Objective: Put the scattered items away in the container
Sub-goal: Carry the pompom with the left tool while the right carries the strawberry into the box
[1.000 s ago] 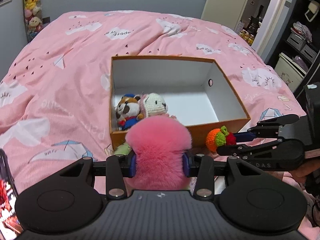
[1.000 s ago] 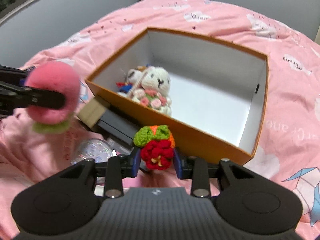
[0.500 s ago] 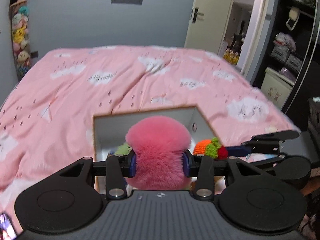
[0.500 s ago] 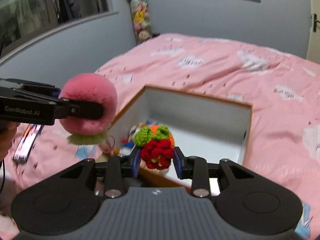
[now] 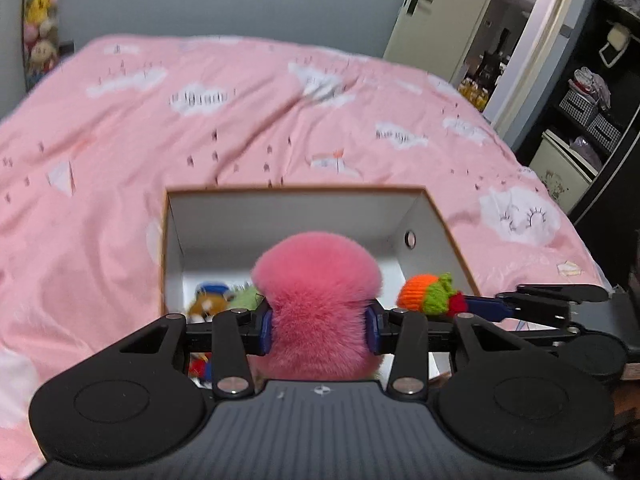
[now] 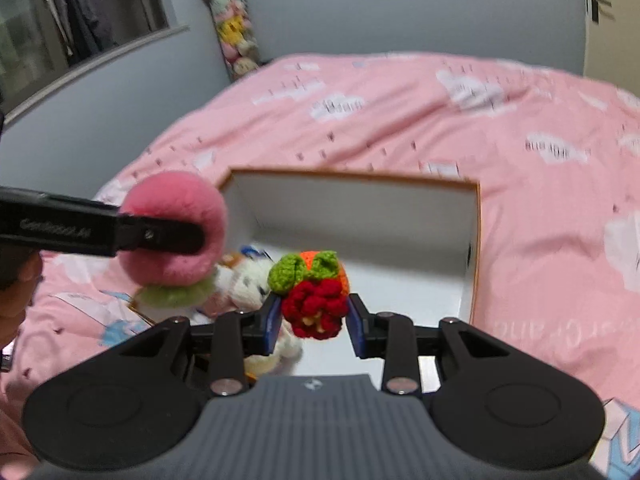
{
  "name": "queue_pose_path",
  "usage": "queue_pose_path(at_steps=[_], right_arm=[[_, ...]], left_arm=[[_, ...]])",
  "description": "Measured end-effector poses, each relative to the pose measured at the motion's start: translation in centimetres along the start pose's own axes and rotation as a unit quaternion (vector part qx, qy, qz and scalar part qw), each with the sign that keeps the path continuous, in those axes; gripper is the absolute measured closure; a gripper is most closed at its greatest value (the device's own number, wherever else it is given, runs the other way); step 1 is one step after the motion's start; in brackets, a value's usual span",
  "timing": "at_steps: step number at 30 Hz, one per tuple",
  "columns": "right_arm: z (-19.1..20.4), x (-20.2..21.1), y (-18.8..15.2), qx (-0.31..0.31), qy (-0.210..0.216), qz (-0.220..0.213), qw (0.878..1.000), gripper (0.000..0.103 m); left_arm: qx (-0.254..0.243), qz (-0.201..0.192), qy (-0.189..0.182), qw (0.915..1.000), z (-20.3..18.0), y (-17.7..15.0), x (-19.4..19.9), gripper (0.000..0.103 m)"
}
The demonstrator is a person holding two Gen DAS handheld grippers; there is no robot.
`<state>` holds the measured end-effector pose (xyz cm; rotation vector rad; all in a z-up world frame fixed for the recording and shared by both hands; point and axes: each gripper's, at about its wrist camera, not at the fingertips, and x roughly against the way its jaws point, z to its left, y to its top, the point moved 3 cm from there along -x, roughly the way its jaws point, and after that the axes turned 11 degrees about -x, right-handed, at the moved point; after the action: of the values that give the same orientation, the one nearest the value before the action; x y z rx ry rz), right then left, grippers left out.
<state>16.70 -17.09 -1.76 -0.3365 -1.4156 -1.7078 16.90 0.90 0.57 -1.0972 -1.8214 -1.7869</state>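
Two hand-held grippers hover side by side above an open box (image 5: 436, 216) that sits on a bed covered with a pink quilt (image 5: 200, 128) printed with white clouds. The box has orange edges and white inner walls.

The left gripper (image 5: 319, 326) pinches a fluffy pink plush ball (image 5: 316, 292) between its blue pads; the fur bulges out above and around the fingers. Seen from the right wrist camera, this ball (image 6: 176, 224) has a pale green ruff underneath and hangs over the near left corner of the box (image 6: 472, 240).

The right gripper (image 6: 314, 322) pinches a small crocheted toy (image 6: 312, 292) with red flowers in front, green leaves above and an orange body behind. From the left wrist camera the same toy (image 5: 430, 294) sits at the tip of the right gripper's fingers, just beside the pink ball and over the box's right wall.

Inside the box, at its near left corner, lie a brown animal doll in a blue cap (image 5: 206, 300) and a white crocheted bunny (image 6: 250, 284), both partly hidden by the grippers.
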Motion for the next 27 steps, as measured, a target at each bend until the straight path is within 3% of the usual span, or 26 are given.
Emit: queue_pose_path(at_steps=[7, 11, 17, 27], right_arm=[[-1.6, -2.4, -0.6, -0.014, -0.014, 0.035, 0.999, 0.066], [-2.1, -3.0, -0.6, -0.001, -0.022, 0.051, 0.998, 0.066], [-2.7, -4.1, -1.0, 0.018, -0.035, 0.076, 0.996, 0.066], [-2.7, -4.5, -0.7, 0.062, -0.04, 0.103, 0.992, 0.066]], left_arm=[[-0.002, -0.014, -0.075, 0.9971, -1.5, 0.7, -1.1, 0.055], [-0.01, 0.024, -0.061, 0.9978, -1.7, 0.5, -3.2, 0.055], [0.008, 0.079, -0.078, 0.9938, -1.0, -1.1, -7.1, 0.055], [-0.015, 0.125, -0.088, 0.9882, -1.6, -2.1, -9.5, 0.049]])
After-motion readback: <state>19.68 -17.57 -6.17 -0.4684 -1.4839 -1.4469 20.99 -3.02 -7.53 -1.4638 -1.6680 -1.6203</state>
